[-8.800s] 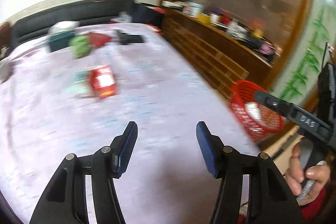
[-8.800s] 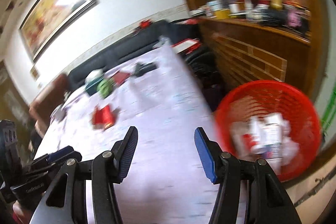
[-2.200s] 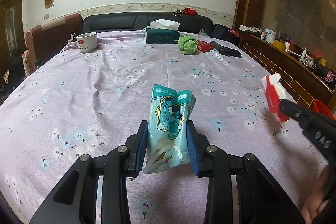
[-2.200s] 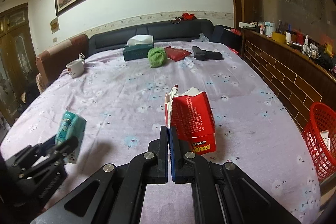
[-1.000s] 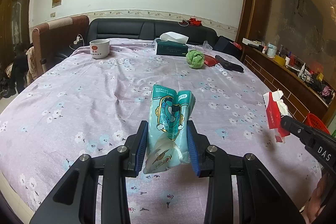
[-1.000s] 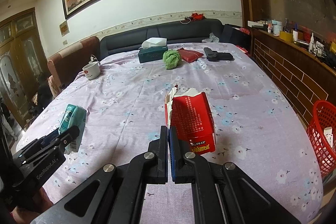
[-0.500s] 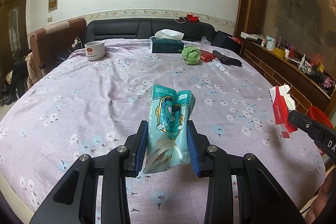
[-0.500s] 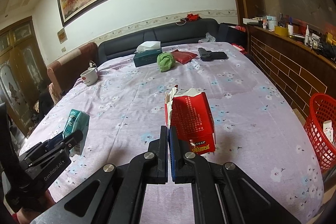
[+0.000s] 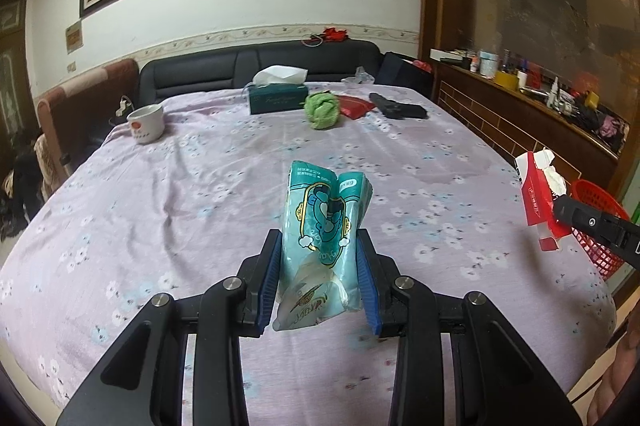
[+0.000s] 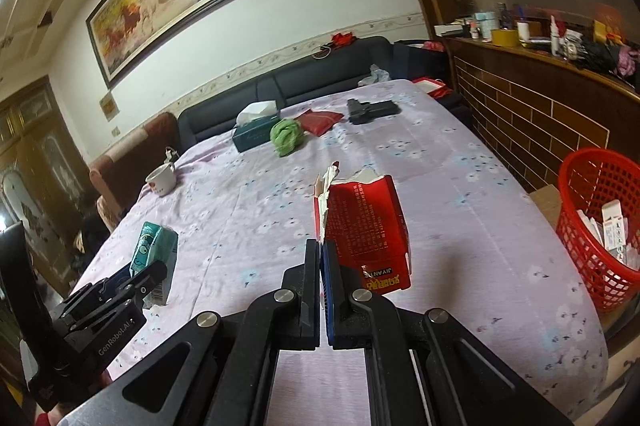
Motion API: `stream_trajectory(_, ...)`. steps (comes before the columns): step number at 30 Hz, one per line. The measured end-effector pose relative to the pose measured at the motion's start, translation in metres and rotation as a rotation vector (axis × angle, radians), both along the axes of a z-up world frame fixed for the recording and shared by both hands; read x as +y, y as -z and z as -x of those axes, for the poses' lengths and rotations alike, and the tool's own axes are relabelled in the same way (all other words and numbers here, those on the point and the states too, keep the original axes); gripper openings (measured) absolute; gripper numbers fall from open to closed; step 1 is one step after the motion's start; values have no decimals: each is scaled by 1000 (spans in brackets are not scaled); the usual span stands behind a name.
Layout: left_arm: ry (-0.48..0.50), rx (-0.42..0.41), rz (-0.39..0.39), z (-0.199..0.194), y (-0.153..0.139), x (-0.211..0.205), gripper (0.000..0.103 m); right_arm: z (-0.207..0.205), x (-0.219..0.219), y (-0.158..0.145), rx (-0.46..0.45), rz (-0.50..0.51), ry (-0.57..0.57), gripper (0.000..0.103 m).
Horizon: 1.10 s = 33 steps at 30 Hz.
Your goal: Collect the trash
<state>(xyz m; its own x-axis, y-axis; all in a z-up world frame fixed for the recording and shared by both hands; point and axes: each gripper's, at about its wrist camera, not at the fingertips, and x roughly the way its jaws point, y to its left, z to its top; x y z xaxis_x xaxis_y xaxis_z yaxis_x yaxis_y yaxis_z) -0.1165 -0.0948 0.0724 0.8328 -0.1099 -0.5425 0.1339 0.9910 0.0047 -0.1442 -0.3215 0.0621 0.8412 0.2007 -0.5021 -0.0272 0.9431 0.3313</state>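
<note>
Left gripper clamps teal tissue pack; right gripper pinches flap of torn red carton. Both lifted over table, not yet binned. Red basket at table's right already holds trash; two drops remain.

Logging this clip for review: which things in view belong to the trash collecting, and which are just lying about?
Job:
- teal packet, held in left tongs
- torn red box, pinched by right tongs
- red basket

Lying about:
- white cup
- tissue box
- green ball
- red pouch
- black object
</note>
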Motion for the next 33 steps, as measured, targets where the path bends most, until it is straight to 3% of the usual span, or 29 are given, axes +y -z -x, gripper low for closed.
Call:
stream_trajectory(22,173,-25,-98,-2,-15,-103,34,32,-99,1,-35,-130,152,2)
stream_trajectory(28,348,-15,-48,-3,-37,-160,34,54,-169,-9,-66,-210,248,2)
stream_trajectory(33,547,64,49,-4,-50,-226,34,75,-238,-8,-63,-298,349,2)
